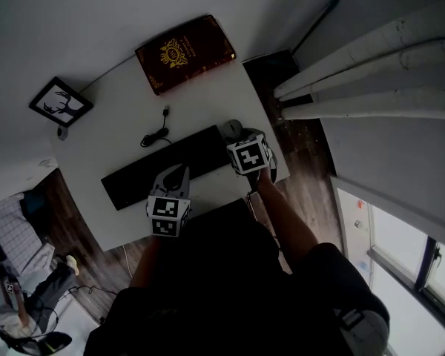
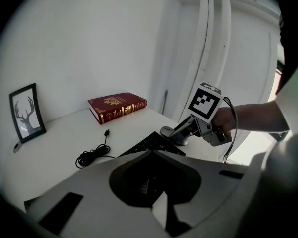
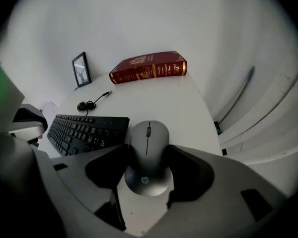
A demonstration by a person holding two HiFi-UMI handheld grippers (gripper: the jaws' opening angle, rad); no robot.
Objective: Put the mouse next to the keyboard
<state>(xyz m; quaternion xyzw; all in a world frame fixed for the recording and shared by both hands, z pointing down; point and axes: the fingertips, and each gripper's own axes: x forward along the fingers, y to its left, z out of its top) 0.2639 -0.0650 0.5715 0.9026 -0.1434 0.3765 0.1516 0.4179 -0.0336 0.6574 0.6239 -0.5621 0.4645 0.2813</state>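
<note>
We are judging this to be the placing step. The right gripper [image 3: 149, 150] is standing wide, its jaws against both flanks of the mouse [image 3: 147, 160], so we are reading it as clamped on the mouse. The mouse is lying just beside the right end of the keyboard [image 3: 87, 130], nose pointing toward the book [image 3: 148, 67] at the far edge. It is low over the counter [image 3: 161, 95], though we cannot tell whether its underside is resting there or hanging a little above.

The left gripper [image 2: 151, 152] is hovering over the keyboard's near side with its jaws together and nothing between them; it is taking no part in this step.

The mouse is already sitting where the task wants it, so we are thinking little is left. The next move is calling for the mouse to be settled flat on the counter, if it is not there yet; then the jaws should spread enough to clear its sides; then the gripper should lift straight up, so that neither jaw drags the mouse away from the keyboard or knocks it into the keys.
</note>
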